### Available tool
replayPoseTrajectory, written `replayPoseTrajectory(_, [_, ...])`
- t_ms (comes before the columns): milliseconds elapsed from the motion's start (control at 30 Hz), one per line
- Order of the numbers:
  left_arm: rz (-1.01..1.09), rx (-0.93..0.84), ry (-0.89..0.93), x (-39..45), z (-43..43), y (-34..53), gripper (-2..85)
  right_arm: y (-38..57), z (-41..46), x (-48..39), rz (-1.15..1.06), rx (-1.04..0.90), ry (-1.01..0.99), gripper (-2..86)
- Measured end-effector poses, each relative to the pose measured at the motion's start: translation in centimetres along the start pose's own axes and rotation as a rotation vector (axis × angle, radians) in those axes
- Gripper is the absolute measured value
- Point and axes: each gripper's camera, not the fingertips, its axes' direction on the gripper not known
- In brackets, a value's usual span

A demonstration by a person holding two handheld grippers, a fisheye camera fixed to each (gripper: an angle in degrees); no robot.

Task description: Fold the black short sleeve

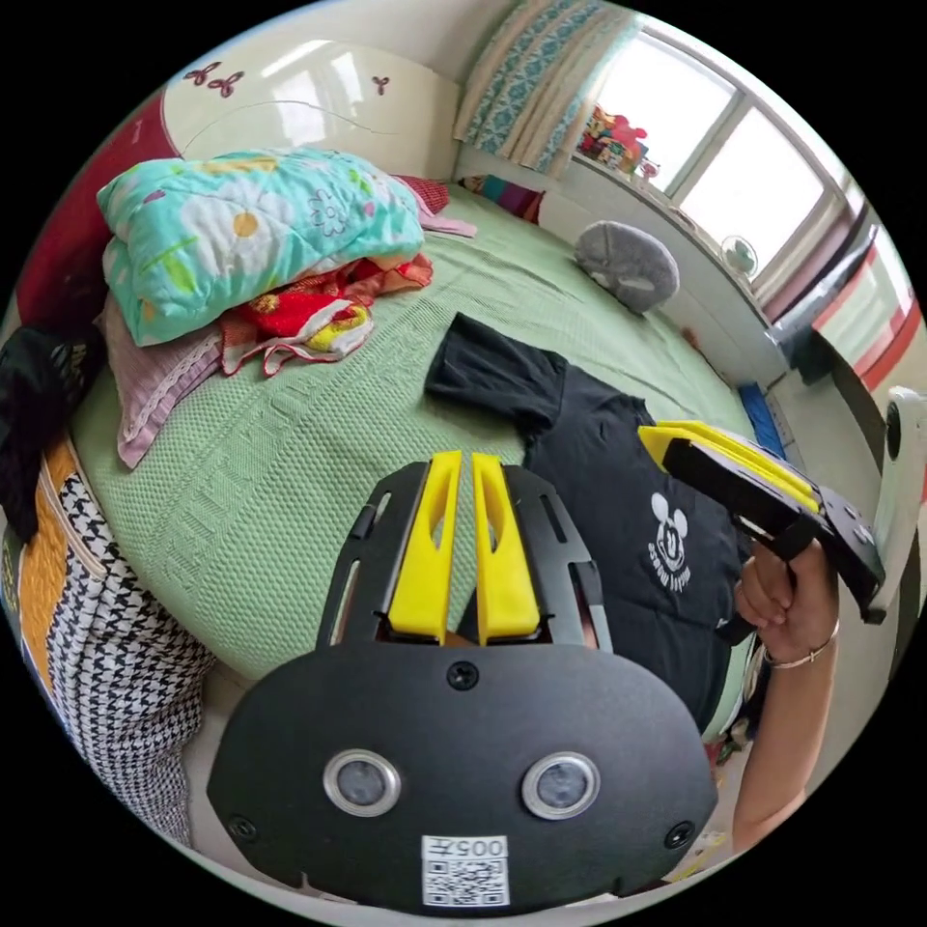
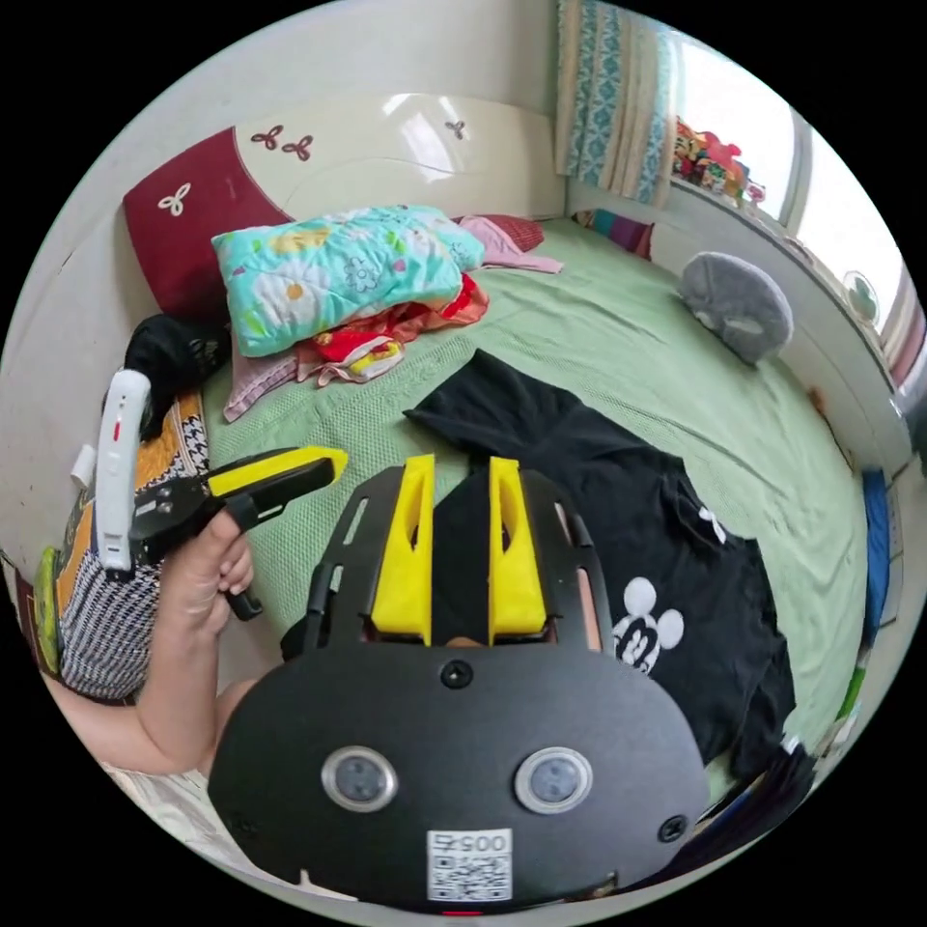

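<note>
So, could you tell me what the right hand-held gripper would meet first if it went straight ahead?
Probably the black T-shirt on the bed; the right hand-held gripper points at it, though depth is unclear.

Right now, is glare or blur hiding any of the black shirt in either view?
Left gripper view: window blown out white, but the black shirt reads sharp, logo clear. Right gripper view: window also overexposed; shirt sharp, folds faint in the dark cloth; fisheye bends the bed edges.

Matt black cloth shirt (image 2: 618,502) (printed) on textured green bedspread (image 2: 599,357).
</note>
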Motion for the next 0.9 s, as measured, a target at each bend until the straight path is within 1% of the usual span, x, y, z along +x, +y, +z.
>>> replayPoseTrajectory(133, [-0.047, 0.004, -0.008, -2.0, 2.7, -3.5, 9.2, -8.3, 4.8, 2.5, -0.007, -0.115, -0.024, 9.3])
replayPoseTrajectory(233, [-0.033, 0.004, -0.002, -2.7, 4.8, -4.7, 11.7, -13.0, 8.0, 3.7, -0.011, -0.171, -0.032, 8.4])
replayPoseTrajectory(300, [-0.007, 0.009, 0.022, -2.8, 5.8, -5.5, 13.2, -15.3, 9.6, 4.0, -0.017, -0.181, -0.032, 8.0])
replayPoseTrajectory(400, [0.025, -0.017, -0.005, -3.1, 7.4, -6.8, 14.2, -18.9, 11.8, 4.3, -0.033, -0.185, -0.064, 7.5])
replayPoseTrajectory(467, [0.005, -0.015, 0.002, -3.8, 8.1, -7.0, 14.2, -20.9, 13.2, 4.5, -0.03, -0.193, -0.084, 7.4])
replayPoseTrajectory(567, [-0.03, -0.067, 0.065, -5.0, 10.1, -7.5, 13.8, -24.0, 16.0, 4.6, -0.028, -0.223, -0.084, 7.2])
replayPoseTrajectory(633, [-0.03, -0.046, 0.1, -5.2, 10.8, -7.8, 12.9, -25.8, 18.8, 4.8, -0.02, -0.289, -0.028, 6.7])
replayPoseTrajectory(733, [-0.038, -0.034, 0.061, -4.7, 11.6, -7.8, 9.3, -26.8, 21.4, 5.1, -0.013, -0.356, 0.075, 5.1])
replayPoseTrajectory(767, [-0.033, -0.039, 0.054, -4.5, 11.8, -7.8, 8.3, -26.8, 21.5, 5.2, -0.02, -0.348, 0.079, 4.9])
replayPoseTrajectory(833, [-0.035, -0.031, 0.053, -4.0, 12.1, -7.7, 4.6, -27.2, 20.6, 5.9, 0.024, -0.288, 0.092, 0.0])
replayPoseTrajectory(900, [-0.037, -0.025, 0.078, -3.6, 12.1, -7.6, 2.8, -27.3, 19.2, 6.6, 0.023, -0.234, 0.075, -0.9])
